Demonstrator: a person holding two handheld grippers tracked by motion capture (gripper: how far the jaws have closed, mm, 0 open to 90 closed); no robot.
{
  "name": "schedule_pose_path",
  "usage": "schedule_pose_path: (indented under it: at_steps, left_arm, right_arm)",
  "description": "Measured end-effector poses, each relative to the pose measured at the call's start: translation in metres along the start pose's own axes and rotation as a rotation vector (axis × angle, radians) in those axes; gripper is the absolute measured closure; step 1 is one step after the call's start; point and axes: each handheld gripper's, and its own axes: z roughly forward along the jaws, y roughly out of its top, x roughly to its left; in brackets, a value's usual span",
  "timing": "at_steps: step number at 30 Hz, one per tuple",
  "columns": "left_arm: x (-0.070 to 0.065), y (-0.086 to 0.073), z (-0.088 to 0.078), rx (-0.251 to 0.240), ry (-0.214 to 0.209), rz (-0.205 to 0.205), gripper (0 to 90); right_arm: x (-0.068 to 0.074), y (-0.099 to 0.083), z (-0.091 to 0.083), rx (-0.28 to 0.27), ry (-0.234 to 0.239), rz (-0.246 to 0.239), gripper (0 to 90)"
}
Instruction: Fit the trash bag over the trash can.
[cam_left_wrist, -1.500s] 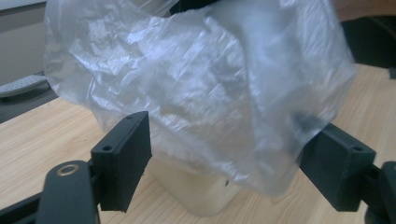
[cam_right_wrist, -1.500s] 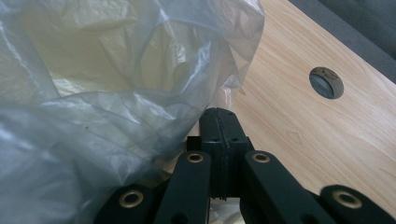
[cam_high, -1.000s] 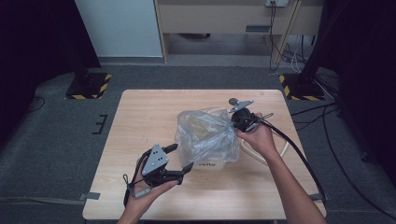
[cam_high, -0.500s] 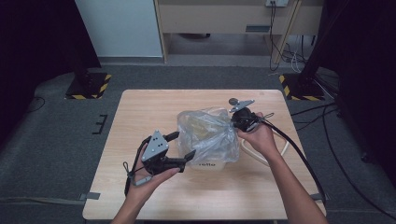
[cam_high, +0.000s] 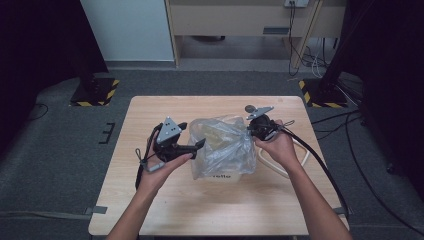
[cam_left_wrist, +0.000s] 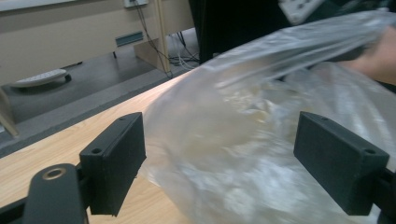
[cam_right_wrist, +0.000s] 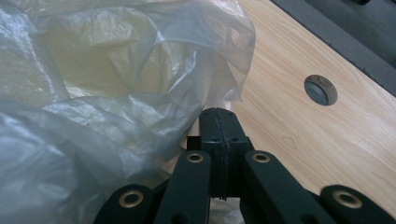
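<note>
A clear crumpled plastic bag (cam_high: 222, 147) with pale yellowish contents sits at the middle of the wooden table (cam_high: 150, 215). My right gripper (cam_high: 252, 129) is shut on the bag's right upper edge; in the right gripper view its jaws are pressed together against the plastic bag (cam_right_wrist: 107, 93). My left gripper (cam_high: 199, 145) is open at the bag's left side, its tips just touching or nearly touching the plastic. In the left gripper view the bag (cam_left_wrist: 252, 140) bulges between the two wide-apart pads (cam_left_wrist: 114, 161).
A round cable hole (cam_right_wrist: 320, 89) is set in the tabletop near the right gripper. A white cord loop (cam_high: 280, 167) lies on the table by the right hand, and black cables trail off the right edge. Dark stands with striped bases flank the table's far corners.
My left gripper rose from the table's front left and moved right and forward to the bag's left side. The right gripper kept its hold and barely moved.
</note>
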Motion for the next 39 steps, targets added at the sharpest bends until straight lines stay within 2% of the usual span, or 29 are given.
schedule_pose_path:
  at_steps: [1,2,4,6,9,10,11,16,17,18,25,26,31,35,39]
  left_arm:
    - [0.002,0.000,0.002,0.005,0.002,0.000,16.1]
    - [0.006,0.001,0.005,-0.005,-0.003,0.017,16.0]
    - [0.009,0.002,0.008,0.017,0.009,0.002,15.7]
    - [0.014,0.005,0.013,0.007,-0.001,0.024,15.4]
    - [0.016,0.007,0.016,0.024,0.001,0.007,14.7]
    - [0.018,0.007,0.019,0.015,-0.004,0.025,14.7]
    - [0.018,0.007,0.020,0.032,0.003,0.012,14.6]
    - [0.022,0.010,0.026,0.040,-0.006,0.014,14.2]
    - [0.023,0.011,0.029,0.029,-0.015,0.029,14.3]
    - [0.022,0.010,0.028,0.043,-0.009,0.018,14.3]
    - [0.023,0.015,0.038,0.041,-0.023,0.052,17.8]
    - [0.022,0.016,0.038,0.038,-0.028,0.060,20.6]
    - [0.021,0.017,0.041,0.022,-0.015,0.119,52.9]
    - [0.026,0.017,0.042,0.009,0.042,0.115,77.2]
    - [0.033,0.015,0.044,0.011,0.094,0.116,88.7]
  right_arm:
    - [0.000,0.000,-0.001,-0.002,0.001,0.002,90.0]
    - [-0.001,0.000,-0.001,-0.005,0.002,0.002,90.0]
    - [-0.001,0.000,-0.002,-0.005,-0.003,0.004,90.0]
    - [-0.002,0.001,-0.003,-0.015,-0.003,0.002,90.0]
    - [-0.002,0.001,-0.003,-0.021,-0.002,0.005,90.0]
    - [-0.002,0.001,-0.003,-0.022,-0.001,0.004,90.0]
    - [-0.002,0.001,-0.003,-0.022,-0.001,0.004,90.0]
    - [-0.001,0.001,-0.004,-0.027,-0.002,0.005,90.0]
    - [-0.002,0.002,-0.005,-0.029,-0.003,0.002,90.0]
    - [-0.002,0.002,-0.005,-0.030,-0.003,0.003,90.0]
    - [-0.003,0.002,-0.007,-0.032,-0.006,0.008,90.0]
    - [-0.004,0.002,-0.007,-0.033,-0.005,0.007,90.0]
    - [-0.003,0.002,-0.008,-0.035,-0.011,0.003,90.0]
    - [-0.003,0.002,-0.009,-0.039,-0.013,0.004,90.0]
    - [-0.005,0.002,-0.010,-0.043,-0.022,0.005,90.0]
